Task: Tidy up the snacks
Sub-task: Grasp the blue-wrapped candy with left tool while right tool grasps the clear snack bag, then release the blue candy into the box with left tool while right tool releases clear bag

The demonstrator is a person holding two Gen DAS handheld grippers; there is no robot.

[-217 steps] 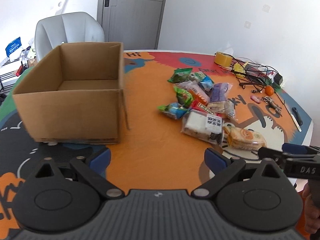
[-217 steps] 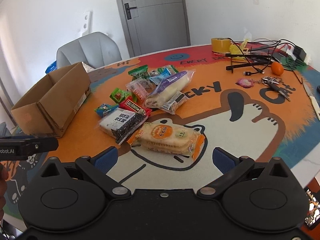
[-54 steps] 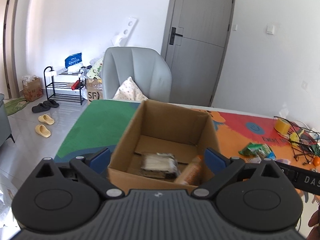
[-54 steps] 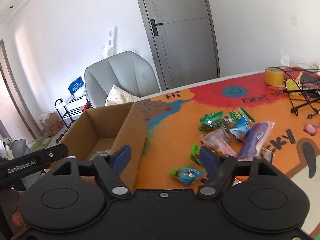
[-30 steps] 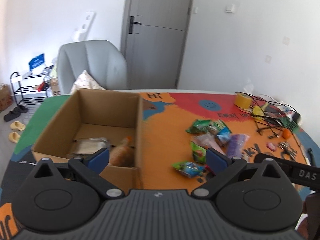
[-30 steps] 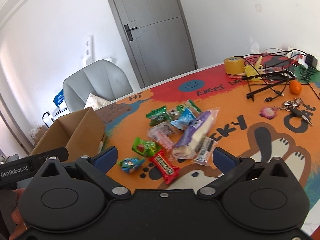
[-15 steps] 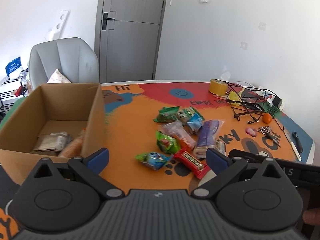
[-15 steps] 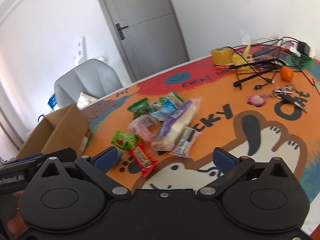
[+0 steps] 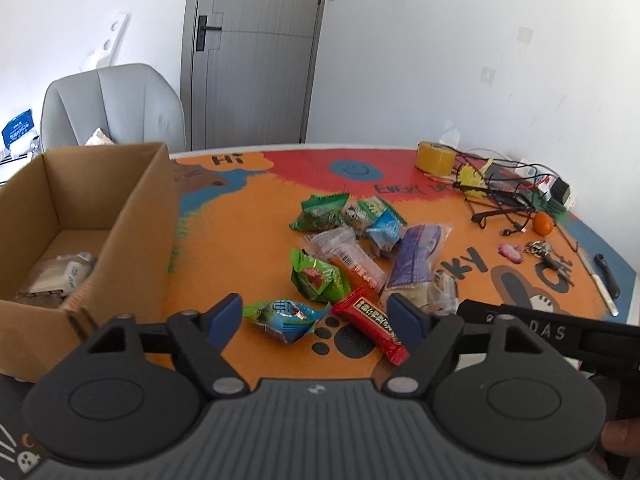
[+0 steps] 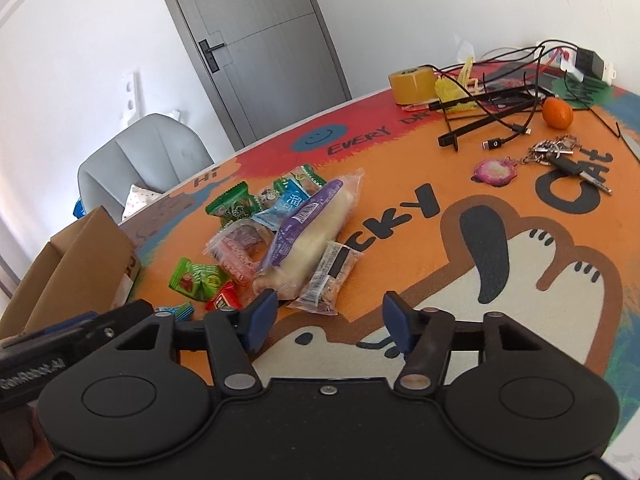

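Observation:
A pile of snack packets lies on the orange mat. In the left wrist view my left gripper [image 9: 316, 318] is open and empty, just in front of a blue-green candy packet [image 9: 286, 314] and a red bar [image 9: 374, 320]. A green packet [image 9: 318, 276] and a long purple bread pack [image 9: 416, 266] lie behind them. The open cardboard box [image 9: 132, 216] at left holds a clear packet [image 9: 60, 274]. In the right wrist view my right gripper [image 10: 328, 322] is open and empty, near a small clear bar packet [image 10: 328, 276] and the purple bread pack [image 10: 308, 232].
A yellow tape roll [image 9: 434, 157], black cables [image 9: 500, 200], an orange fruit [image 9: 543, 224], keys [image 9: 544, 250] and a pink charm [image 9: 510, 252] lie at the far right. A grey chair [image 9: 112, 108] stands behind the box. The table edge curves at right.
Both grippers have swung from the box to the snack pile and moved closer to it. Their jaws have narrowed a little. The two large packs from the first frames now lie in the box.

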